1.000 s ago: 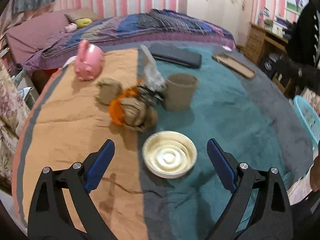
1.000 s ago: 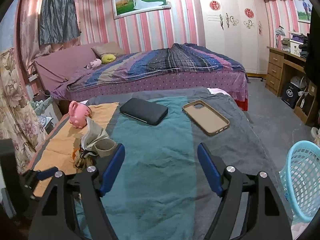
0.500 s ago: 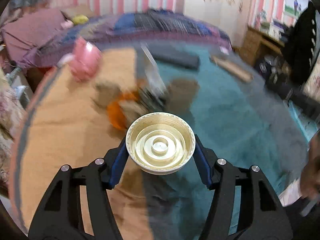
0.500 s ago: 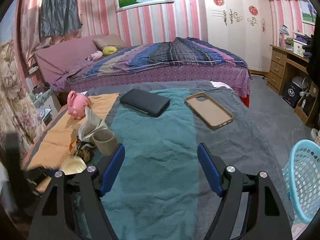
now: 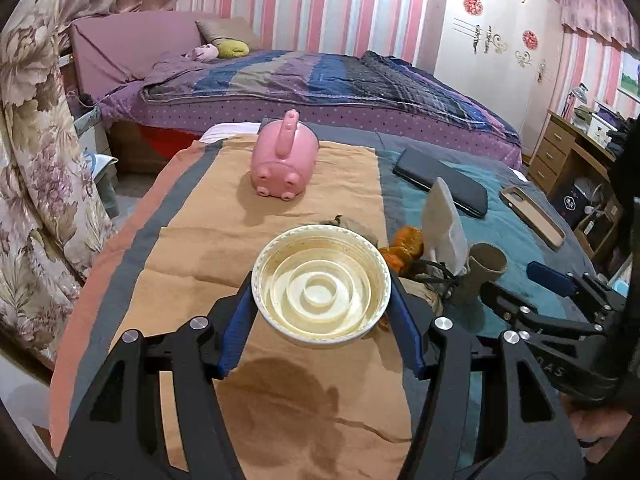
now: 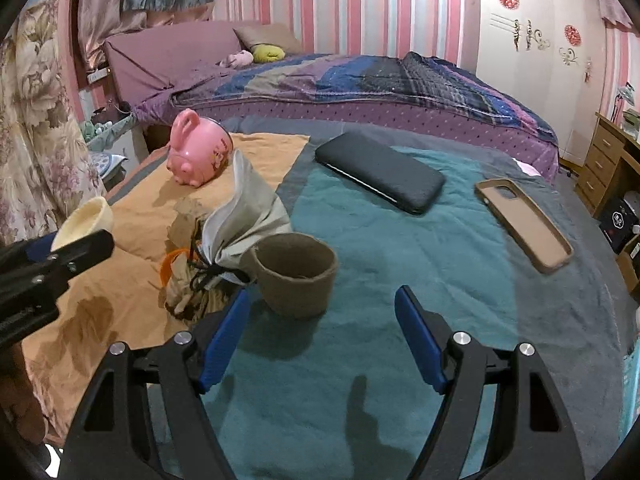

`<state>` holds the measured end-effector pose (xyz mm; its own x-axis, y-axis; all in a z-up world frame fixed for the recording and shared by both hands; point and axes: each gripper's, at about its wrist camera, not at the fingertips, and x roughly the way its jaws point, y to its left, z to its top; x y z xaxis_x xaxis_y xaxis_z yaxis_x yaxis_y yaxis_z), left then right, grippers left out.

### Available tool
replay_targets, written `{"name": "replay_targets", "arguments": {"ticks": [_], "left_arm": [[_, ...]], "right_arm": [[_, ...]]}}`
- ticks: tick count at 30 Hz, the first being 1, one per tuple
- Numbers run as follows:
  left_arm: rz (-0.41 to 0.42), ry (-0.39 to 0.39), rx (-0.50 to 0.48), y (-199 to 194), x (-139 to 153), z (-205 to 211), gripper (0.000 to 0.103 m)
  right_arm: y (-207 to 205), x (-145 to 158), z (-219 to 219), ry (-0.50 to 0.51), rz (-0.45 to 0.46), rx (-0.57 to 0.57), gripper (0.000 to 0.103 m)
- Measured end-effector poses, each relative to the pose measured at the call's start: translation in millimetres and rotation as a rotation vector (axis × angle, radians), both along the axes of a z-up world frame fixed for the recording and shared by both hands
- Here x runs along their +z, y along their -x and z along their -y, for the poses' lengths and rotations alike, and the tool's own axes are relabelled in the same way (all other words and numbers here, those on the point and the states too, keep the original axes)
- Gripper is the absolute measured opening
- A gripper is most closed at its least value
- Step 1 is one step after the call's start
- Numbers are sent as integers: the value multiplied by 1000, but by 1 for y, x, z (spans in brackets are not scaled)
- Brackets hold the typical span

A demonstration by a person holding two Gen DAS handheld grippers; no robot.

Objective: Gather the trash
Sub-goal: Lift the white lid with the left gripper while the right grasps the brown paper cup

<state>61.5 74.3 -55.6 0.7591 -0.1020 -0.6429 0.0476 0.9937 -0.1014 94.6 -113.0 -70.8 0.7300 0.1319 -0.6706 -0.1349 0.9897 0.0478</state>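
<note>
Two grippers are at work over the cloth-covered table [image 6: 360, 400]. The left gripper [image 5: 320, 312] has its pads clamped on a cream lid [image 5: 322, 286], carried clear of the cloth: one piece of trash is in hand. The right gripper [image 6: 322, 340] hangs with jaws wide and empty, just short of the brown paper cup [image 6: 294, 276] (crumpled wrappers [image 6: 224, 256] lie touching it). Next, likely: advance, straddle the cup's rim, then close.
</note>
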Motion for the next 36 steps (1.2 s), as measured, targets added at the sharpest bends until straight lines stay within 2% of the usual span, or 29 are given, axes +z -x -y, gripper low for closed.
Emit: {"name": "replay_targets", "arguments": {"ticks": [3, 5, 6, 9, 18, 36], "left_arm": [[-3, 3, -8, -1, -1, 1, 60], [1, -7, -19, -1, 0, 4, 60], [2, -10, -20, 0, 0, 5, 60], [-1, -5, -17, 0, 0, 4, 60], [31, 13, -13, 6, 10, 6, 60], [115, 38, -120, 19, 41, 72, 60]], "right_arm": [[-8, -5, -2, -12, -13, 19, 72], [-12, -9, -3, -23, -25, 38, 58], [-14, -11, -5, -26, -35, 48, 43], [-13, -9, -6, -19, -24, 53, 28], [18, 25, 11, 39, 112, 21, 26], [68, 62, 118, -24, 188, -121, 27]]}}
